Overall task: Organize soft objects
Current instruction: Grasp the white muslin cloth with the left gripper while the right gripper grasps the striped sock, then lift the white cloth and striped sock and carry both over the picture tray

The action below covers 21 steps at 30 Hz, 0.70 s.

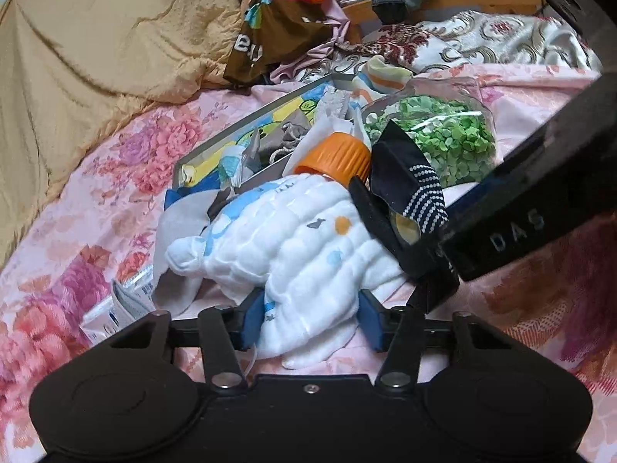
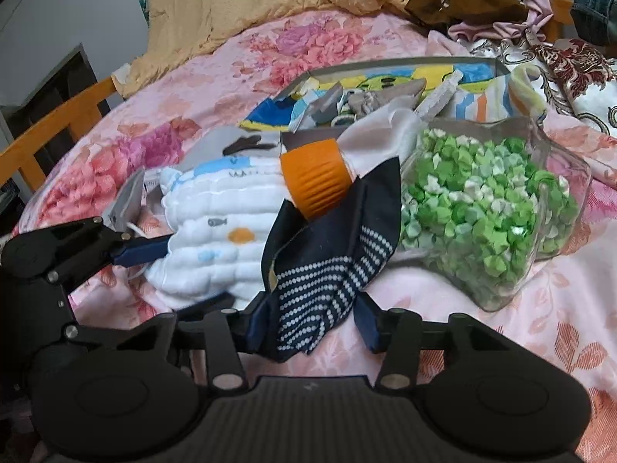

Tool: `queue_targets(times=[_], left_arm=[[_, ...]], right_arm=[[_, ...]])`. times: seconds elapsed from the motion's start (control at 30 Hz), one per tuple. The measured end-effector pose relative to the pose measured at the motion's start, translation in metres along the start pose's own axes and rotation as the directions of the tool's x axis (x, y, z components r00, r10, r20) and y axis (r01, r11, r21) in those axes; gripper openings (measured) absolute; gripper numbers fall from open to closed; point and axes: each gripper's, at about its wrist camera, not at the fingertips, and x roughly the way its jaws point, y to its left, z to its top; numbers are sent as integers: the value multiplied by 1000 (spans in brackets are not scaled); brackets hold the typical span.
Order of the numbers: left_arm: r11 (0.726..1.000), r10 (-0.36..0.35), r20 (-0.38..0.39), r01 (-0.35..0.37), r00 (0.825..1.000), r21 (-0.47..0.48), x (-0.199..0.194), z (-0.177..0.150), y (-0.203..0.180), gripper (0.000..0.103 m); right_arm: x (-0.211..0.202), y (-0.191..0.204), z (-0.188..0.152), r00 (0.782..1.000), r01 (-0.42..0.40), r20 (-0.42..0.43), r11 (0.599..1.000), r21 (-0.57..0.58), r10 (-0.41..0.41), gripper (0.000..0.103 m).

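white cloth (image 1: 304,247) pinched in left tongs (image 1: 314,322), one navy sock (image 2: 331,270) in right tongs (image 2: 314,322)

Both wrist cameras sit low over the pink floral bedspread (image 1: 96,177), angled down and close. The 2 views share the white cloth (image 1: 293,243), navy sock (image 2: 327,254), orange cap (image 2: 314,177) and green-filled jar (image 2: 482,212); the right camera looks from further right.
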Motion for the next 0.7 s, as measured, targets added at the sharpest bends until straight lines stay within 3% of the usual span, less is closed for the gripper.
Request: queue_targets(times=[0.13, 0.33, 0.7], left_arm=[[991, -43, 5, 44, 999, -123, -3, 0, 11, 45], [943, -108, 9, 106, 994, -316, -4, -1, 27, 37], [796, -199, 17, 172, 980, -580, -10, -9, 48, 30]], right_arm=[[1, -1, 0, 1000, 4, -5, 1000, 1, -4, 44], [3, -2, -2, 999, 29, -22, 1000, 2, -29, 33], [0, -1, -2, 999, 50, -4, 999, -5, -50, 11]])
